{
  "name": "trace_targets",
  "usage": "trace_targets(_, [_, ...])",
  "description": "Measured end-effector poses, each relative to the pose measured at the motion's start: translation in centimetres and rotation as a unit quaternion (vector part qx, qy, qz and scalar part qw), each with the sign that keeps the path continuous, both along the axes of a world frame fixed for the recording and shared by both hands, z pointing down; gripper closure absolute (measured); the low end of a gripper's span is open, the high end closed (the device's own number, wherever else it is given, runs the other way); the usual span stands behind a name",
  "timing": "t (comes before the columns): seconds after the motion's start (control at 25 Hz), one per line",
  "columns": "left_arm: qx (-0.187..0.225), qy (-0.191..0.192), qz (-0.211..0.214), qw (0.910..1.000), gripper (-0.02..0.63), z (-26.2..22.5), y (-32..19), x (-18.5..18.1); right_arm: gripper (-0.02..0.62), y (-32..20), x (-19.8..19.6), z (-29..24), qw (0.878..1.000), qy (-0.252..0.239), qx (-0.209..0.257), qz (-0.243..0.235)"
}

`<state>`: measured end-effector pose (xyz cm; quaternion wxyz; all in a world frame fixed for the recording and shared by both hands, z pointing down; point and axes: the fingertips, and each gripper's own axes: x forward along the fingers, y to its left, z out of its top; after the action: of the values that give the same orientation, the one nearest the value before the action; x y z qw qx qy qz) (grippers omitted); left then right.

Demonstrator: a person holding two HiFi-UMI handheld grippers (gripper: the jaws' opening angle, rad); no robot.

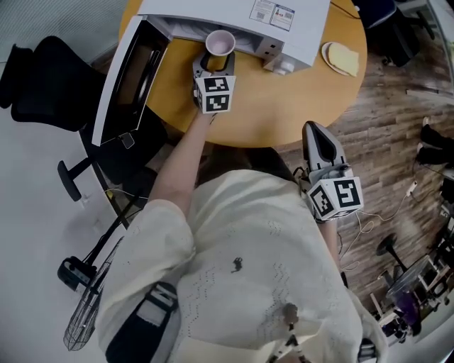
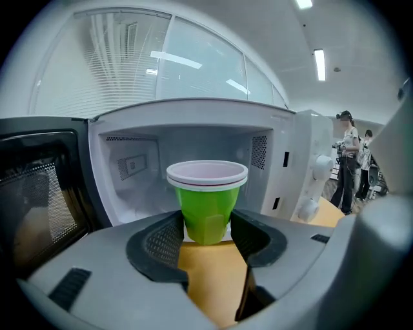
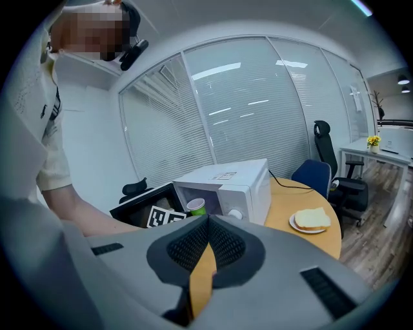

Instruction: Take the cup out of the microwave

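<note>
Left gripper [image 1: 214,67] is clamped on the green cup [image 2: 206,203] at the microwave [image 1: 213,14] mouth; can't tell if the base is clear of the cavity floor. Door [image 1: 131,78] hangs open at the microwave's left. Right gripper [image 3: 208,225] pinched closed, empty, well back from the microwave, off the round wooden table [image 1: 284,106]. Bread plate [image 1: 340,58] sits right of the microwave. Only the left gripper view shows people [image 2: 352,167] beyond it.

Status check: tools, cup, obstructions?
Left tool shut on cup. Right tool shut, empty. Cup upright at microwave mouth. Door open, nothing blocking.
</note>
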<state>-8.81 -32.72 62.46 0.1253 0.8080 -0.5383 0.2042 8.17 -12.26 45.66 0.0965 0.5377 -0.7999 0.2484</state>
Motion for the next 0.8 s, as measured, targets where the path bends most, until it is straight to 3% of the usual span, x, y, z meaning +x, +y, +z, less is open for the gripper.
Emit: trace_targets(0.8, [0.014, 0.016, -0.038, 0.9991, 0.357, -4.5, 10.9, -0.3, 0.588, 2.4, 0.4, -0.1, 0.997, -0.008, 0.015, -0.081])
